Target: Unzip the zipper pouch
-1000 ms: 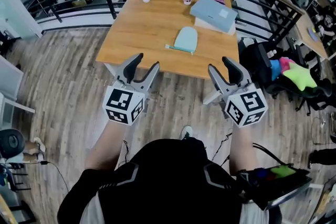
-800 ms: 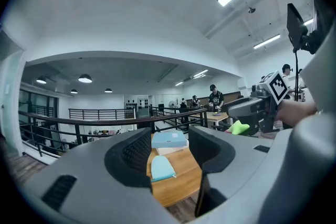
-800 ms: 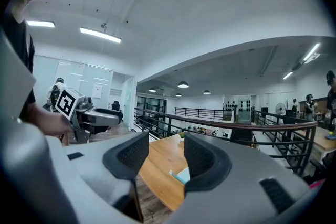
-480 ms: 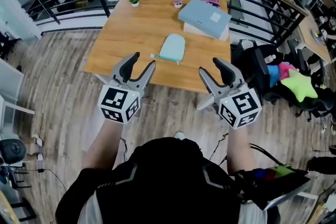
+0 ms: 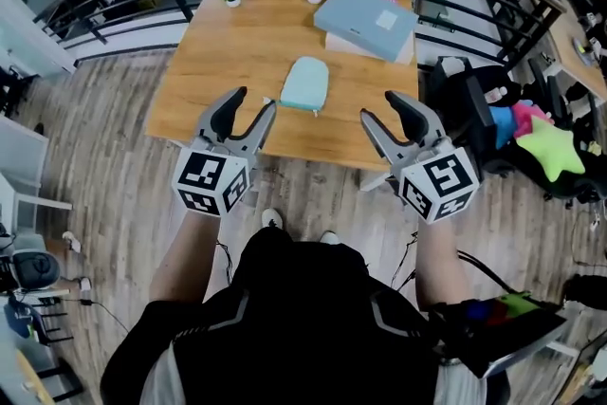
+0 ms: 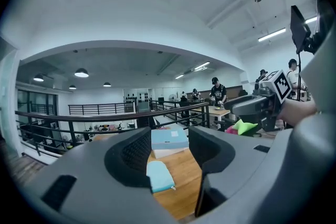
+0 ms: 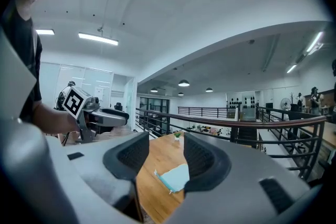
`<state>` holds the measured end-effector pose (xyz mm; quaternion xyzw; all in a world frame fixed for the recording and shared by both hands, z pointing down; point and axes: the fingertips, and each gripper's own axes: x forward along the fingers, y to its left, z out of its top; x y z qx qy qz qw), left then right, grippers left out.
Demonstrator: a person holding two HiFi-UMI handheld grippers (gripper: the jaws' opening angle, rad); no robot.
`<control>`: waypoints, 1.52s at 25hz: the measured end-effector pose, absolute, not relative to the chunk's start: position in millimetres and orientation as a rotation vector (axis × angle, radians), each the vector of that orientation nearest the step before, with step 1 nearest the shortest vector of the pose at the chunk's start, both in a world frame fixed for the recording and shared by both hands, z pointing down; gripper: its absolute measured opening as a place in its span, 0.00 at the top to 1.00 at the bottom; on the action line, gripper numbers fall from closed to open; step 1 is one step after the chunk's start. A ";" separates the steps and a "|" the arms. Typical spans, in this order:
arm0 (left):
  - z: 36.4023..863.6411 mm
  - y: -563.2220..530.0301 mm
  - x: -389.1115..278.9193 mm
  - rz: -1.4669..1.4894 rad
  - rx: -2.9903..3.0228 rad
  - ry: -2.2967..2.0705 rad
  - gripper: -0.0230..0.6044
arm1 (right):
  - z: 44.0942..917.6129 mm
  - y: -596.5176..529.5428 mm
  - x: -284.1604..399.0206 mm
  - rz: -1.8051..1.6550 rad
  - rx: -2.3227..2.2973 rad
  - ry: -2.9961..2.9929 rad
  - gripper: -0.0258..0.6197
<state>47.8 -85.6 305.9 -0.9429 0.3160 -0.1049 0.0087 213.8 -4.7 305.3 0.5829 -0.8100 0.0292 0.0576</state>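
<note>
Stepping closer to the table (image 5: pixel 223 62) than a second ago, bringing both grippers up to its near edge. Keeping left gripper (image 5: pixel 253 101) and right gripper (image 5: pixel 379 106) spread wide, gripping nothing. Facing the pouch (image 5: pixel 305 82), lying flat by the near edge, not yet touched. Noting a flat box (image 5: pixel 365 10) toward the far right corner; finding nothing in the way.

The head camera looks steeply down from above the person, the counter (image 5: pixel 237 52) far ahead. Cameras on the left tool (image 5: pixel 253 101) and right tool (image 5: pixel 379 106) look level along their jaws from near its near edge; all three share the zipper pouch (image 5: pixel 305 82).
</note>
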 end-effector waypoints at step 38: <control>387.7 -264.4 25.4 -0.401 -3.082 0.968 0.59 | 397.7 -194.6 191.9 0.278 1.537 -2.408 0.66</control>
